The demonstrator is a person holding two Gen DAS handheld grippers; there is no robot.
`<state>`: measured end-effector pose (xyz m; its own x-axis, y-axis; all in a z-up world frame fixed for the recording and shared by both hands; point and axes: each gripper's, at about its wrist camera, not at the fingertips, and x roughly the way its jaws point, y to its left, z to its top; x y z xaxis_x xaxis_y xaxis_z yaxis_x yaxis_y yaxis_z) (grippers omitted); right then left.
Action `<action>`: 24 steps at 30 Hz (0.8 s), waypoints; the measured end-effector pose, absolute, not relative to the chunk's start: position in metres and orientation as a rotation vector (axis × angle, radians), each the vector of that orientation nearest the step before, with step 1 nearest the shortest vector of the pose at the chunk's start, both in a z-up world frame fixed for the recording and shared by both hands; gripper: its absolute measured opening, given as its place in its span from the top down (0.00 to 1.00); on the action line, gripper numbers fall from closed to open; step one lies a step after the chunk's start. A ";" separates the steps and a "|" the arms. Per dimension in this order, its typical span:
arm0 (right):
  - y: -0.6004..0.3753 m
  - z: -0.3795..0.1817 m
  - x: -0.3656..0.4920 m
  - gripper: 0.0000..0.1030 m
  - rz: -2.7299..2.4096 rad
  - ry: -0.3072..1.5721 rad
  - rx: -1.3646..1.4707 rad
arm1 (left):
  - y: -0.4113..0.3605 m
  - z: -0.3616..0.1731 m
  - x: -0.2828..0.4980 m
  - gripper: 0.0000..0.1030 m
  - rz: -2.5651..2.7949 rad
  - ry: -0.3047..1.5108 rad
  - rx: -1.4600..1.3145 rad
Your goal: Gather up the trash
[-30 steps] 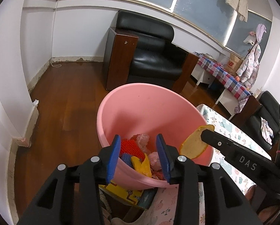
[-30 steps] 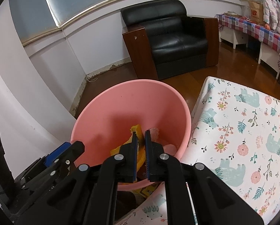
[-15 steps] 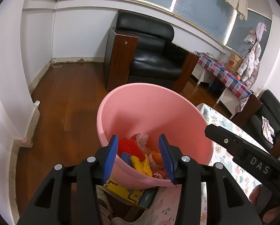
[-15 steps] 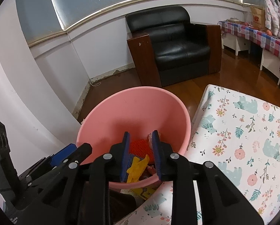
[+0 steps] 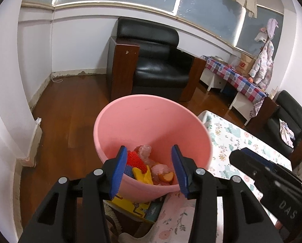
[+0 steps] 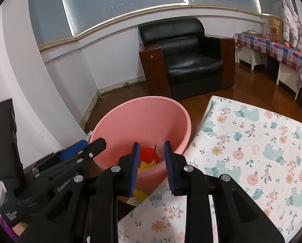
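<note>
A pink plastic basin (image 5: 151, 125) stands beside the table's left edge and also shows in the right wrist view (image 6: 143, 121). It holds trash: a red mesh piece (image 5: 134, 161), yellow peel (image 5: 144, 176), pale pink wrappers (image 5: 144, 150) and an orange piece (image 5: 167, 176). My left gripper (image 5: 149, 169) is open and empty over the basin's near rim. My right gripper (image 6: 152, 160) is open and empty, just behind the near rim; it also shows in the left wrist view (image 5: 252, 162).
A table with a floral bear-print cloth (image 6: 262, 151) lies to the right of the basin. A yellow printed box (image 5: 130, 205) sits under the basin. A black armchair (image 6: 187, 60) and wooden floor (image 5: 70, 111) lie beyond. A checked-cloth table (image 5: 236, 77) stands far right.
My right gripper opened and let the yellow peel fall into the basin, then drew back. My left gripper opened wider and pulled back slightly.
</note>
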<state>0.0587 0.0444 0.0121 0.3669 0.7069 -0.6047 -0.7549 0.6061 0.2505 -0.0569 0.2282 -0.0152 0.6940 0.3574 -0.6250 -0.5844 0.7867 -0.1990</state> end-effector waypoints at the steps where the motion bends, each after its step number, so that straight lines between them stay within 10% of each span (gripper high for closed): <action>1: 0.041 0.013 0.056 0.75 0.938 0.732 -0.076 | 0.225 -0.013 -0.058 0.56 0.537 0.599 -0.398; 24: -0.029 0.031 0.026 0.75 0.869 0.629 -0.042 | 0.145 0.025 -0.067 0.56 0.483 0.573 -0.279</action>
<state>0.0258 -0.0286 0.0310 0.4782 0.6992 -0.5315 -0.7233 0.6568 0.2133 -0.0670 0.1454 0.0247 0.7338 0.3575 -0.5776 -0.5090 0.8525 -0.1189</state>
